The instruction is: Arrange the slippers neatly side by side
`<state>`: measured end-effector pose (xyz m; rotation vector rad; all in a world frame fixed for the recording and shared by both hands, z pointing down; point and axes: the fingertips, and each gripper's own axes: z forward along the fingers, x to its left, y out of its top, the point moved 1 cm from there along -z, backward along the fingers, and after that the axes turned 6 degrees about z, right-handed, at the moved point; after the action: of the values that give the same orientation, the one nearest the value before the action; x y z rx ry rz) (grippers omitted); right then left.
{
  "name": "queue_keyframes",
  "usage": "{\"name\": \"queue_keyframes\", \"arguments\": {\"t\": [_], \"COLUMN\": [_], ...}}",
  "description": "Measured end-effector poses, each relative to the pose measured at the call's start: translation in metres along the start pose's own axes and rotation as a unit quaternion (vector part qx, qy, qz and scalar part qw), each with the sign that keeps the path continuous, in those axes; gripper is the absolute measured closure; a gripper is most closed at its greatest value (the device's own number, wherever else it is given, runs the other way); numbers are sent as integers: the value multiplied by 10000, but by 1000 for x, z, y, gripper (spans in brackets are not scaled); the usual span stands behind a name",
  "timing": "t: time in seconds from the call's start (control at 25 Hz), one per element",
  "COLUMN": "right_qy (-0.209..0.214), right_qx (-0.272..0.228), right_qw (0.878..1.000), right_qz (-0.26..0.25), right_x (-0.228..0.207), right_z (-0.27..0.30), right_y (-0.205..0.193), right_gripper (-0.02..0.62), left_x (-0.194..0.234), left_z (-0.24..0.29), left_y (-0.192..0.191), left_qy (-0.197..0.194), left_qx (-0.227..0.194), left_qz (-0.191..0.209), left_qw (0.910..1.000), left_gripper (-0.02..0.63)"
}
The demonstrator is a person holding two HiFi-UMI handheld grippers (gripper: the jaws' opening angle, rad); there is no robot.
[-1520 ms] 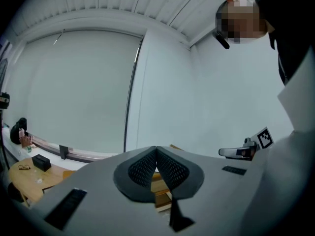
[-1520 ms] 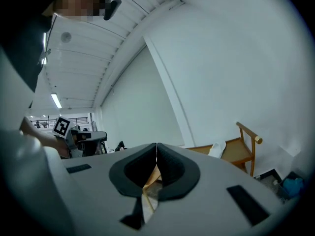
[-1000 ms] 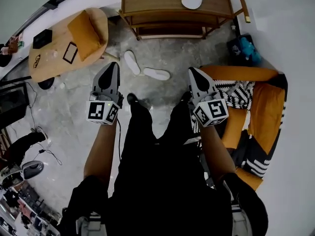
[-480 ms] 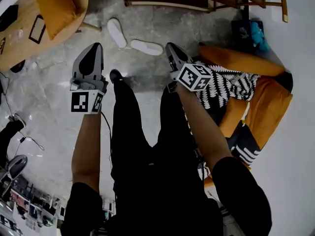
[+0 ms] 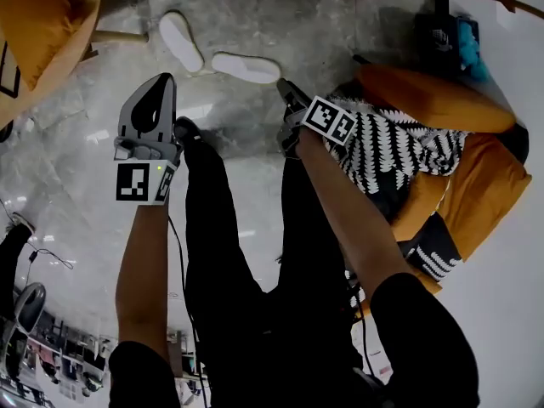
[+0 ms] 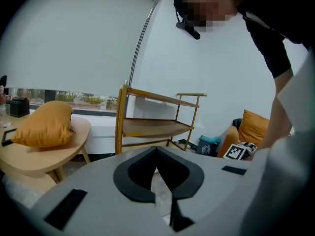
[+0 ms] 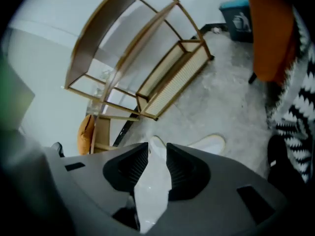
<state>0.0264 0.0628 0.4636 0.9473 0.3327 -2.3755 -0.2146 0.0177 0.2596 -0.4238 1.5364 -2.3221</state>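
Observation:
Two white slippers lie apart and at an angle on the grey floor, one (image 5: 181, 41) further left, the other (image 5: 246, 66) just beyond my right gripper. My left gripper (image 5: 161, 78) hangs shut and empty, short of the left slipper. My right gripper (image 5: 282, 83) points down at the floor near the right slipper; its jaws have just been opening and stand apart with nothing between them. In the right gripper view (image 7: 157, 149) one slipper (image 7: 209, 142) shows beyond the jaws, the other (image 7: 156, 142) peeks through their gap. In the left gripper view (image 6: 156, 149) the jaws meet; the slippers are hidden.
A wooden shelf rack (image 7: 147, 77) stands behind the slippers. A round wooden table (image 6: 44, 154) with an orange cushion (image 6: 44, 124) is at the left. An orange armchair (image 5: 476, 185) with a black-and-white throw (image 5: 408, 147) and a blue bin (image 7: 236, 14) are at the right. The person's black-trousered legs (image 5: 246, 253) stand between the grippers.
Both grippers have sunk toward the floor and closer to the slippers. The right gripper has rolled over and its jaws have parted. The left gripper stays shut.

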Motion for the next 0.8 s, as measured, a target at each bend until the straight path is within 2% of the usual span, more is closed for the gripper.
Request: {"name": "queue_keyframes", "arguments": {"t": [0.12,0.24,0.48,0.56,0.68,0.8], "right_qy": [-164,-187,-215,-279,-469,-774], "right_qx": [-82,-141,-401,-440,-374,-274], "right_qw": [9955,9887,9717,9682,9643,9525], "right_qz": [925,1479,2319,2446,2579,2934], "right_x": [-43,-73,-116,-127,-144,-168], "right_z": [25,53,108,126,152,169], "right_y": [-15,-27,-39,-43,-53,-65], "right_gripper": [468,468,468,468,468,468], "left_x": [0,0,9,15,27,33], "left_z": [9,13,14,15,23,33], "left_y": [-29,-54,-97,-113,-136,-156], "left_qy": [-188,-355,-570,-573,-569,-608], "left_qx": [146,282,457,501,530,582], "left_qz": [13,54,142,132,95,52], "left_qw": [9997,9990,9972,9970,9969,9964], "left_gripper": [589,589,589,589,589,589]}}
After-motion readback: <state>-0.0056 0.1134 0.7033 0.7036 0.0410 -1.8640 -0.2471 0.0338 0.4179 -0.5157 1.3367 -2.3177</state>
